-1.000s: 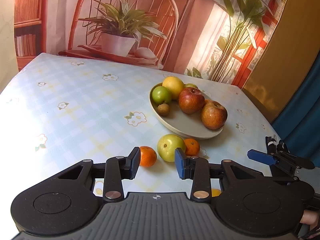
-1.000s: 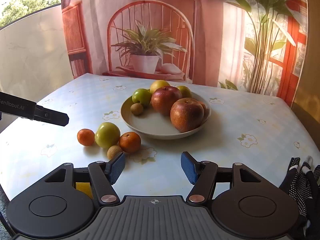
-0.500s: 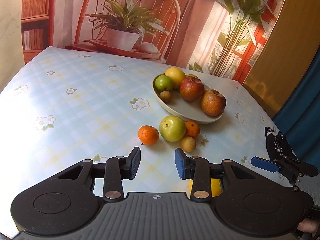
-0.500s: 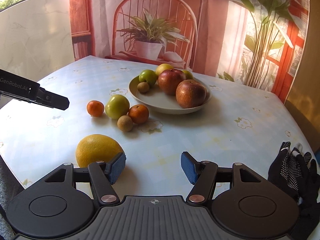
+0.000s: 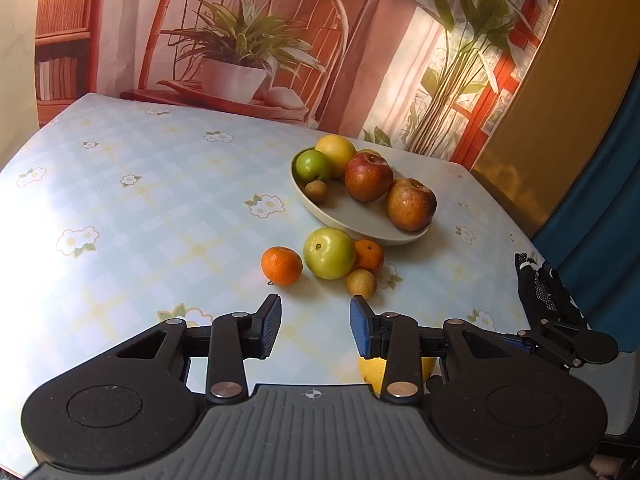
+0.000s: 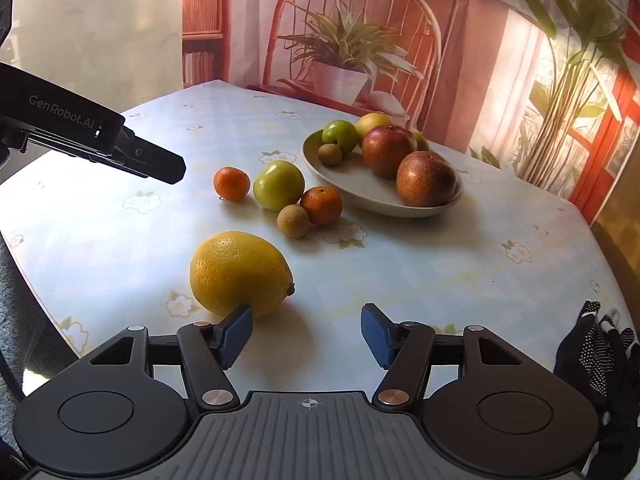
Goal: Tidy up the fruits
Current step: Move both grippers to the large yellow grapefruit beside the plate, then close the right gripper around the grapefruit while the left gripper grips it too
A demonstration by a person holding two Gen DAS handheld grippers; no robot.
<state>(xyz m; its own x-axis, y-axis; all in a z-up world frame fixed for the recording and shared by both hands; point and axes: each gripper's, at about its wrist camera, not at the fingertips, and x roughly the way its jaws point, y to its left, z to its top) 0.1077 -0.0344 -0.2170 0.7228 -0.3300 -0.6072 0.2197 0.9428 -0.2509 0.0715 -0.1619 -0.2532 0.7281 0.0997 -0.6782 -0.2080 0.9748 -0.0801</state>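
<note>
A beige bowl (image 5: 360, 229) (image 6: 362, 197) holds two red apples (image 5: 368, 176), a small green apple (image 5: 313, 165), a yellow citrus (image 5: 337, 149) and a small brown fruit (image 5: 317, 191). In front of it lie a green apple (image 5: 329, 253) (image 6: 279, 185), two mandarins (image 5: 281, 265) (image 6: 321, 205) and a brown fruit (image 5: 361, 283). A big lemon (image 6: 240, 274) lies nearest, just ahead of my right gripper's left finger (image 6: 239, 330). The right gripper (image 6: 307, 332) is open and holds nothing. The left gripper (image 5: 315, 326) is open too, short of the loose fruits, with nothing between its fingers.
A black dotted glove (image 5: 540, 284) (image 6: 600, 354) lies at the table's right edge. The flowered tablecloth (image 5: 140, 208) runs bare to the left. A printed backdrop of a chair and plants closes the far side. The left gripper's body (image 6: 100, 136) reaches in over the table's left part.
Both grippers have drawn back from the fruits, which now sit farther ahead. The lemon, hidden behind the right gripper's finger a second ago, has come into full view before it.
</note>
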